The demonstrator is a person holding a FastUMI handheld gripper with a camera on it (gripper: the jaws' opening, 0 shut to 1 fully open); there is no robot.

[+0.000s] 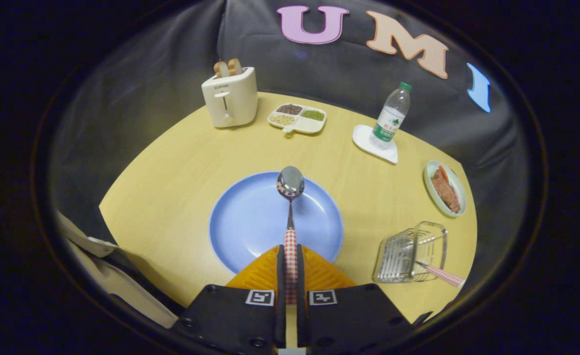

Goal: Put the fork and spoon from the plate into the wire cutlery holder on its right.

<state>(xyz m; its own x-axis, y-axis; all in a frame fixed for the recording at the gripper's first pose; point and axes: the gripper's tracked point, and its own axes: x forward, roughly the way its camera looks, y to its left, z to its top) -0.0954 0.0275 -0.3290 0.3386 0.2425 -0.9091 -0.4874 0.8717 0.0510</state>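
My gripper (290, 256) is shut on the red-and-white checked handle of the spoon (290, 197). The spoon points straight ahead from between the fingers, its metal bowl raised over the far part of the blue plate (243, 217). The plate lies just ahead of the fingers with nothing else on it. To the plate's right stands the wire cutlery holder (410, 252). A checked handle, the fork's (442, 275), sticks out of the holder toward the near right; its tines are hidden among the wires.
On the yellow table (171, 172), beyond the plate: a white toaster (230, 97) with bread, a divided dish of beans (297, 118), a water bottle (391, 118) on a white coaster. A small green dish of food (445, 188) sits beyond the holder.
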